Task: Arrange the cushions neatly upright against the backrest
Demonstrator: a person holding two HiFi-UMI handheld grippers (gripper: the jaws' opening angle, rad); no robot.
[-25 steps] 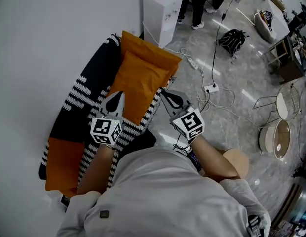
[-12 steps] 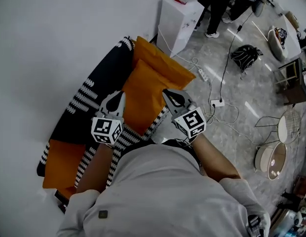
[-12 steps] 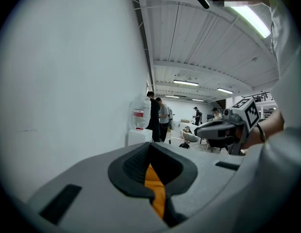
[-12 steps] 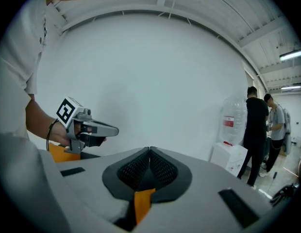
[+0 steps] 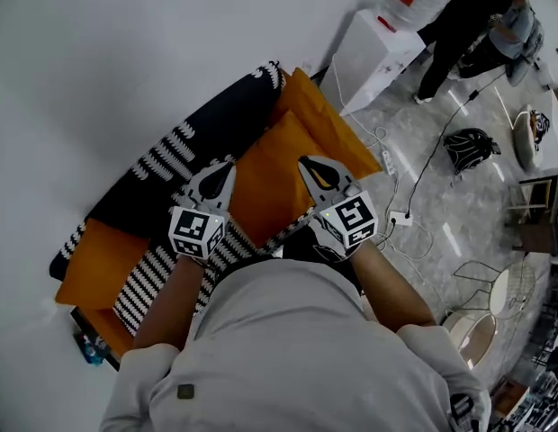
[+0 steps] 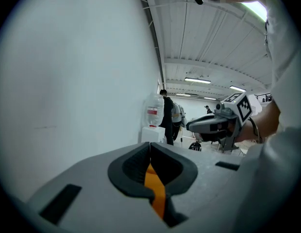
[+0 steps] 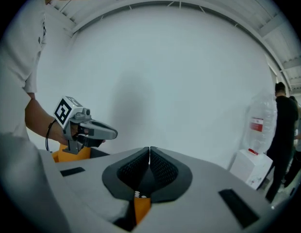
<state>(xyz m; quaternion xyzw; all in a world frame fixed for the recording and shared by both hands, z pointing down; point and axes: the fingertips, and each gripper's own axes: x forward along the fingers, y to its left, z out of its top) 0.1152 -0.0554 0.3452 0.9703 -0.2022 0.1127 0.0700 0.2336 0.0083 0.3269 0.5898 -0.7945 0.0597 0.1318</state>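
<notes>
hovering with tips pressed together, left claw (image 5: 230, 163) and right claw (image 5: 302, 159) flanked the flat orange fabric cushion (image 5: 268, 183); the black-and-white striped backrest (image 5: 191, 138) lay beyond the left claw, nearer that hand.

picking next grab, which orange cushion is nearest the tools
The orange cushion mid-sofa, between left tool and right tool; a second sits beyond it, a third at the sofa's left end.

Bright, even indoor light is filling every view. Ceiling strip lights (image 6: 199, 80) are glowing overhead, and glare is streaking the polished floor (image 5: 445, 237). Soft shadow is greying the white wall (image 5: 126, 52). Both gripper views are bulging fisheye-fashion with black corners, and the left gripper (image 6: 149, 145) and right gripper (image 7: 149, 150) are blurring up close.
</notes>
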